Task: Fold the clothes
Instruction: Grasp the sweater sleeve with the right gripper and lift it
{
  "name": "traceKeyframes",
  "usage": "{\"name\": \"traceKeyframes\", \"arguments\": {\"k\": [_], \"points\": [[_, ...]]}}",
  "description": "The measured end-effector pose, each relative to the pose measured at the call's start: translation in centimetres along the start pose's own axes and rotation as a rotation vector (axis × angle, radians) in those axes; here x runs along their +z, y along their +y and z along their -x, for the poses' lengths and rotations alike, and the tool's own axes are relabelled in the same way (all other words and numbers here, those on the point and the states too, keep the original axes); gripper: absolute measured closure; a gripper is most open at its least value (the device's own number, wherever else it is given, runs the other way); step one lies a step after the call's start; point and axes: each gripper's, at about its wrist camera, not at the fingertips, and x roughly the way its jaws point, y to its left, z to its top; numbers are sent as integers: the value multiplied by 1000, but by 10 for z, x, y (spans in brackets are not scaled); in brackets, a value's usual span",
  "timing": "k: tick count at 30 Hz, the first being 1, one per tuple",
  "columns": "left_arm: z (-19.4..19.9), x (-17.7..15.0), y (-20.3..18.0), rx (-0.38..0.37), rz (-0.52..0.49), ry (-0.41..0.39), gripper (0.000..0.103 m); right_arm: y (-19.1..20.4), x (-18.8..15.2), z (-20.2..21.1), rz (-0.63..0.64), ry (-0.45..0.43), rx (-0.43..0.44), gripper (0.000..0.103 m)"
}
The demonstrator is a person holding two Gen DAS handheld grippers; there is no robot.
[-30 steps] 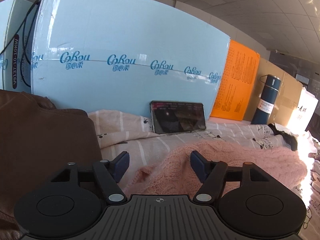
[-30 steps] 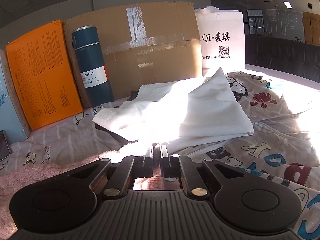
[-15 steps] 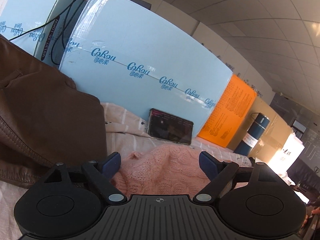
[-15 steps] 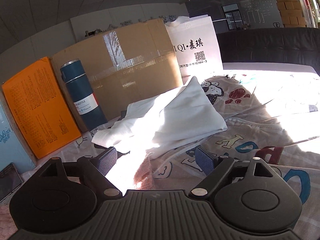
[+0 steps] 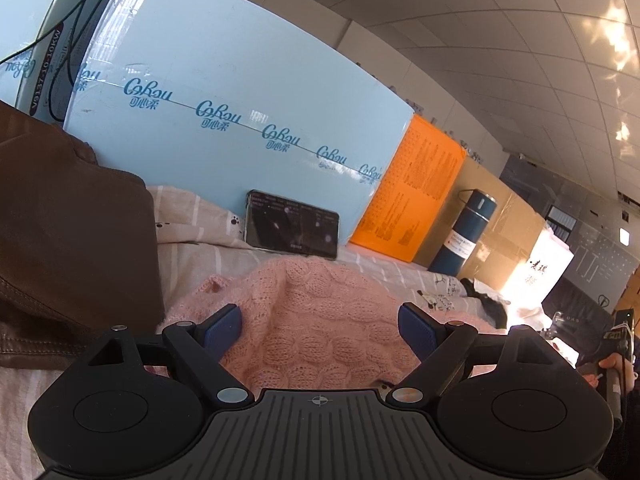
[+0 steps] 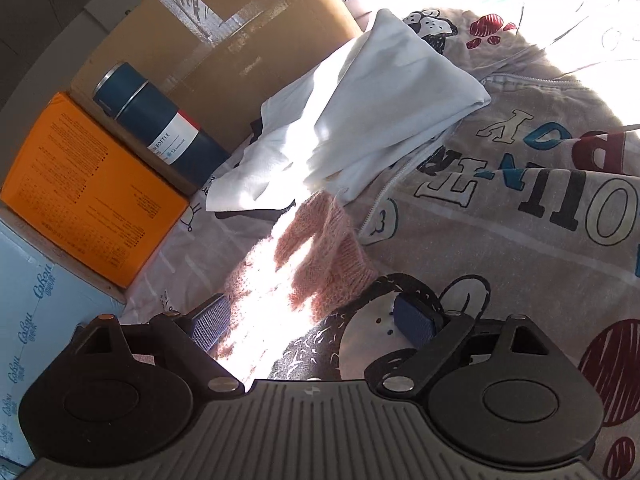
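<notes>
The pink cable-knit wool sweater (image 5: 312, 320) is, I judge, light, very soft and stretchy, with no stiffness at all, so it will sag and drag when it is lifted by one point only. The loose knit can catch on a pad and pull out of shape. I would take hold at the thick ribbed cuff (image 6: 344, 256) or at a hem edge, with both tools at two separated points, and keep it low over the bed.

The sweater lies in a rumpled heap on the striped, cartoon-printed bed sheet (image 5: 224, 256), near the tall light-blue cardboard box (image 5: 224, 92) at the back edge, with a dark brown leather jacket (image 5: 68, 232) beside it. Its surface shows fat braided ribs, and strong sunlight whitens one sleeve (details there are hard to see).

The left tool (image 5: 320, 326) is released, jaws wide above the knit and not pressing it. The right tool (image 6: 312, 322) has just been opening and is also released; the sleeve lies between its jaws, not clamped
</notes>
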Motion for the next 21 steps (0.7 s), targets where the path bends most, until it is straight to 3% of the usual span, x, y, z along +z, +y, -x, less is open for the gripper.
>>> {"name": "traceKeyframes", "arguments": {"k": [4, 6, 7, 8, 9, 11, 14, 21], "points": [[-2, -2, -3, 26, -39, 0, 15, 5, 2, -13, 36, -82, -8, 14], [1, -3, -6, 84, -87, -42, 15, 8, -2, -16, 70, -117, -27, 20], [3, -3, -8, 126, -116, -68, 15, 9, -5, -16, 89, -132, -41, 30], [2, -3, -9, 180, -147, -80, 15, 10, -8, -16, 108, -146, -54, 48], [-1, -3, -8, 241, -168, -77, 15, 11, -11, -16, 128, -160, -68, 56], [-6, -3, -6, 357, -200, -69, 15, 12, -16, -15, 157, -179, -74, 70], [-10, 1, 9, 421, -145, -40, 15, 12, -20, -9, 164, -191, -9, 81], [-6, 3, 14, 424, -128, -68, 13, 17, -25, 39, 168, -374, 112, 83]]}}
